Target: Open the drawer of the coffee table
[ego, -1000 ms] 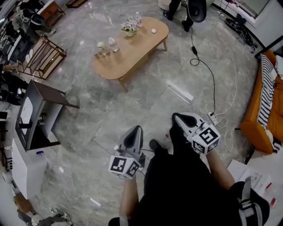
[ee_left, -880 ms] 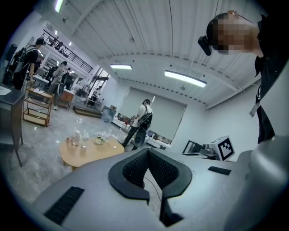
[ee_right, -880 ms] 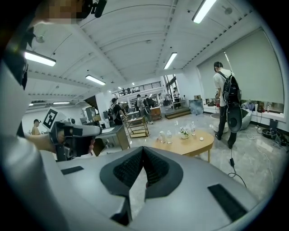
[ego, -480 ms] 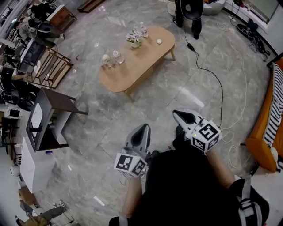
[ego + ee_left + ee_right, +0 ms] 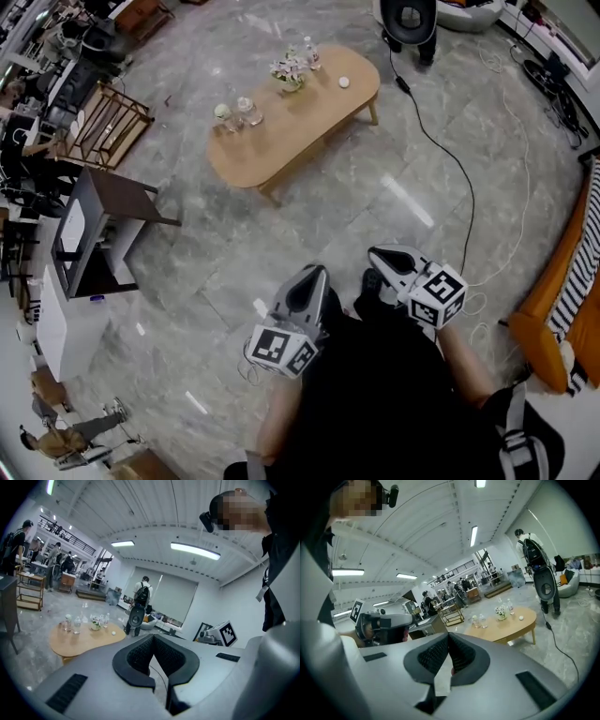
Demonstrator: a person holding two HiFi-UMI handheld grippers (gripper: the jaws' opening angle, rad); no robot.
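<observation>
The oval wooden coffee table (image 5: 281, 141) stands on the grey stone floor, well ahead of both grippers. It also shows in the left gripper view (image 5: 84, 641) and the right gripper view (image 5: 511, 623). No drawer shows on it from here. On its top are a small flower pot (image 5: 289, 73) and some glass bottles (image 5: 236, 111). My left gripper (image 5: 316, 271) is shut and empty, held low in front of the person. My right gripper (image 5: 376, 253) is likewise shut with nothing in it. In the gripper views the left gripper (image 5: 152, 637) and the right gripper (image 5: 448, 635) each point toward the table.
A dark side table (image 5: 112, 202) and a white cabinet (image 5: 61, 328) stand at the left. A black cable (image 5: 450, 159) runs across the floor right of the table. An orange sofa (image 5: 562, 319) is at the right edge. A wooden rack (image 5: 94, 122) and people are farther off.
The person has walked toward the coffee table, and both grippers travelled forward with them. Both stayed shut.
</observation>
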